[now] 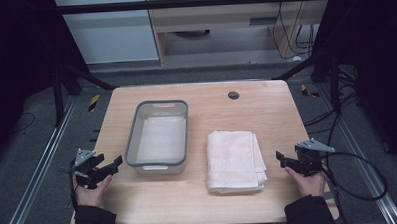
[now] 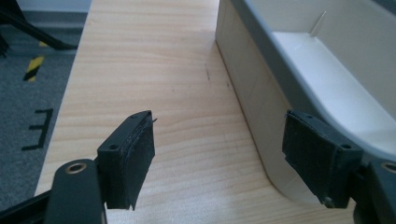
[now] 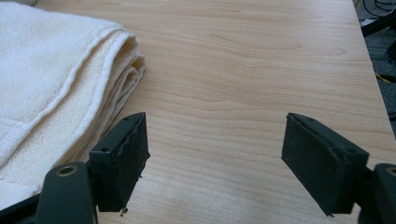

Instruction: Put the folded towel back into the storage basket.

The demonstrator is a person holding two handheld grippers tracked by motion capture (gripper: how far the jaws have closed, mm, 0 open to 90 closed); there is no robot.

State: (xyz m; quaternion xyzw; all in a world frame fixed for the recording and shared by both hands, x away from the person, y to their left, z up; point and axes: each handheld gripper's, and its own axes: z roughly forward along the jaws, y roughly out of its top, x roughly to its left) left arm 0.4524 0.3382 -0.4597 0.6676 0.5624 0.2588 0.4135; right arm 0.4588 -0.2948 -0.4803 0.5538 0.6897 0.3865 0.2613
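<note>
1. Towel (image 1: 235, 160), folded, lies right of centre in the high view, long axis running up-frame, beside the bin (image 1: 158, 137).
2. Right gripper (image 1: 283, 159) sits just right of it, jaws wide apart and empty.
3. Left gripper (image 1: 114, 164), equally spread, is beside the bin; the right hand is nearer the towel.

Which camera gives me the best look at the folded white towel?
The high view: the folded white towel lies whole on the wooden table, right of the grey-rimmed tub. The right gripper view catches its stacked edges close up.
</note>
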